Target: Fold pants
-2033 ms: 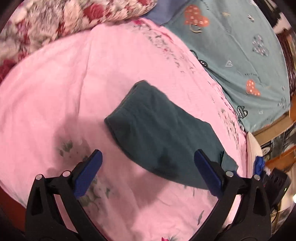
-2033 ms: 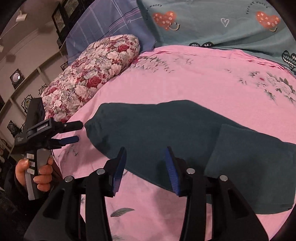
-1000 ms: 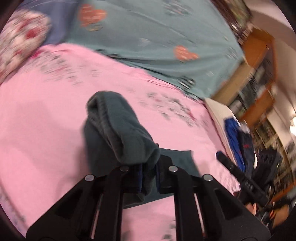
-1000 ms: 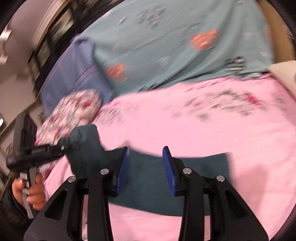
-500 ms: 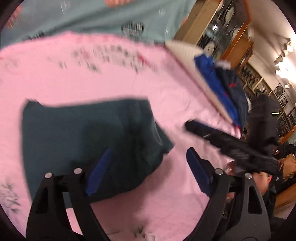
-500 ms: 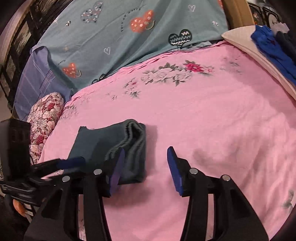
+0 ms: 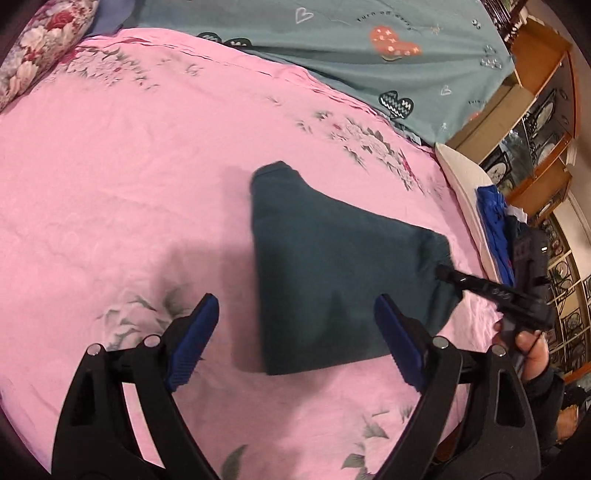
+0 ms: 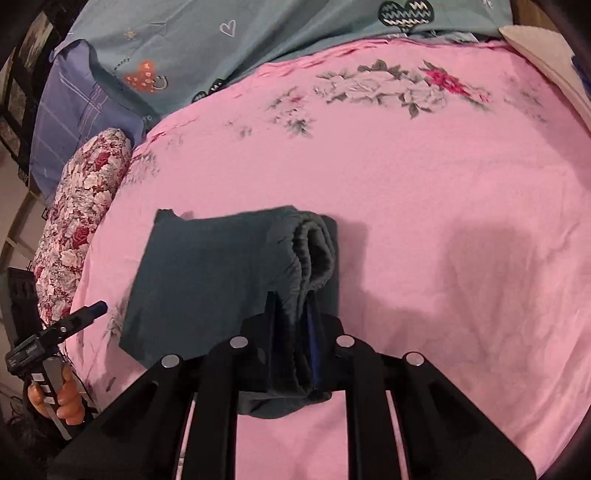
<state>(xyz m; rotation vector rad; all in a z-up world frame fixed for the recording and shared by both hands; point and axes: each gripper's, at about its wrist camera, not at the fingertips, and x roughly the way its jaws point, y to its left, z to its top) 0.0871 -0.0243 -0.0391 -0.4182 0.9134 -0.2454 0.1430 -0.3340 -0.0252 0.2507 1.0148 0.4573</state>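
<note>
- The pink floral bedspread fills nearly all of both my views; it lies fairly smooth, with printed grey-and-red flower sprays toward its far edge and a few leaf prints near my left-hand tool.
- Past the far edge of the pink spread I see a teal sheet printed with hearts, and in the right wrist view a purple checked pillow sits at the far left beside it.
- A red-and-white rose-patterned bolster runs along the left side of the bed, touching the pink spread's edge.
- On the right of the left wrist view there is wooden shelving with glass-fronted compartments, and below it a cream pillow carrying a pile of blue clothing.
- The dark teal pants lie folded on the pink spread, roughly in the middle of the bed; the fold makes a flat slab with the thick gathered waistband layers stacked at its right end.
- My right gripper is closed on the near right corner of the pants, with the bunched layers pinched between its blue pads.
- My left gripper hovers above the near edge of the pants with its fingers spread wide, holding nothing, blue pads well apart on either side of the cloth.
- In the right wrist view the left tool shows at the near left edge, gripped by a bare hand.
</note>
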